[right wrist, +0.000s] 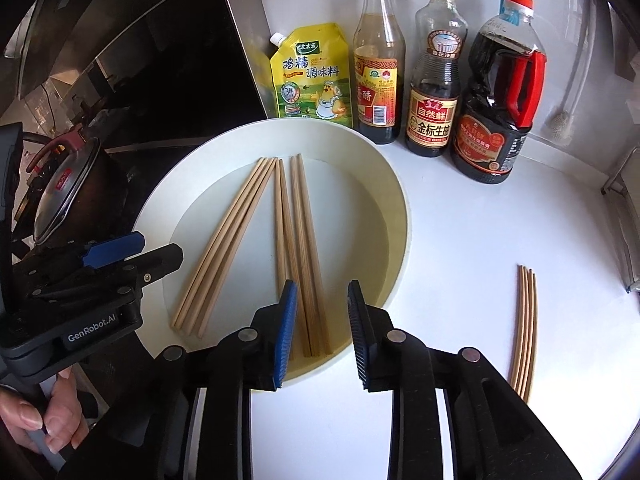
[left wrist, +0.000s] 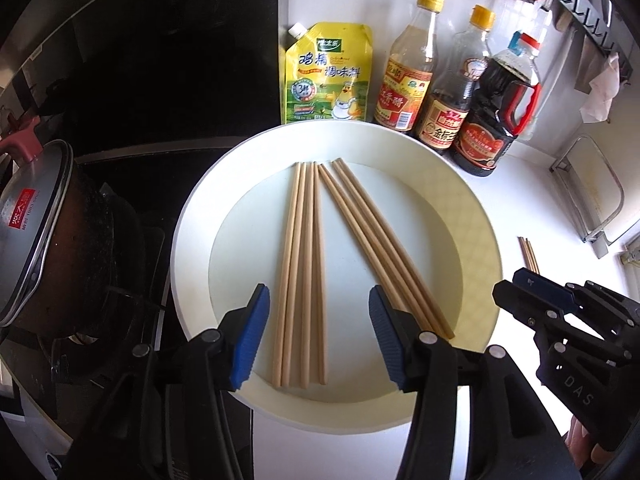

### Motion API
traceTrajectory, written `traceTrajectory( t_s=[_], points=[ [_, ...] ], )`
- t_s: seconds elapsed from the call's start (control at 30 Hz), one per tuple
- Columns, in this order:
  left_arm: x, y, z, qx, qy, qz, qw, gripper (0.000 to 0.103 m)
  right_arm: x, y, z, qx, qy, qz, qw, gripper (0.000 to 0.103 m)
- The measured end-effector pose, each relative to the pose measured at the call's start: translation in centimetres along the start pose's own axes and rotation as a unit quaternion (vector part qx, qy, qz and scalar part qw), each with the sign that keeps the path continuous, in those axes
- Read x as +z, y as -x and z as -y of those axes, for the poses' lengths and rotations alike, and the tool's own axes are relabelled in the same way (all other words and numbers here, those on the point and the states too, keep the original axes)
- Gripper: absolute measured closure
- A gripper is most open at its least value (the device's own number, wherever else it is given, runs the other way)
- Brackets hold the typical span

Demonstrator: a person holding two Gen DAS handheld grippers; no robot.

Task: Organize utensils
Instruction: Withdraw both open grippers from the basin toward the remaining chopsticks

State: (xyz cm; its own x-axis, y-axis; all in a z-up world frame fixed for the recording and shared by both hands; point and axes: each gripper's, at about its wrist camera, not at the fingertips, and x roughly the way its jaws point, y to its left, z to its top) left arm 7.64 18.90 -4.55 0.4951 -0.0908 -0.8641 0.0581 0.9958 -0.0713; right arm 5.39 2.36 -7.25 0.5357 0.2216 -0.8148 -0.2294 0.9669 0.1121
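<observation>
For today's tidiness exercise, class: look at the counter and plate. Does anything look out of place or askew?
Yes. One small bundle of chopsticks lies alone on the white counter, right of the plate, while the other two bundles lie on the plate. Those two splay apart rather than lying parallel. Nothing looks spilled or broken.

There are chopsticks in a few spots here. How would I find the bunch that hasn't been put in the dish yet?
Start at the big white round dish in front of the row of sauce bottles. Look right of it, onto the bare white counter. The loose chopsticks lie there as one tight little bundle, off by themselves, while the other two bundles rest inside the dish.
</observation>
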Motion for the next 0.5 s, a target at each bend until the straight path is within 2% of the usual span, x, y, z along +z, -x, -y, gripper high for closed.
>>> traceTrajectory(
  t_s=[0.17,0.5],
  points=[
    [-0.1,0.5,1.3,-0.010,-0.008,0.004,0.9999,0.047,-1.3,0.9,1.0,-0.009,-0.014,0.004,1.000,0.072],
    [-0.1,0.4,5.3,-0.033,-0.042,-0.001,0.9986,0.047,-3.0,2.8,5.1,-0.026,-0.063,0.016,0.998,0.067]
  ],
)
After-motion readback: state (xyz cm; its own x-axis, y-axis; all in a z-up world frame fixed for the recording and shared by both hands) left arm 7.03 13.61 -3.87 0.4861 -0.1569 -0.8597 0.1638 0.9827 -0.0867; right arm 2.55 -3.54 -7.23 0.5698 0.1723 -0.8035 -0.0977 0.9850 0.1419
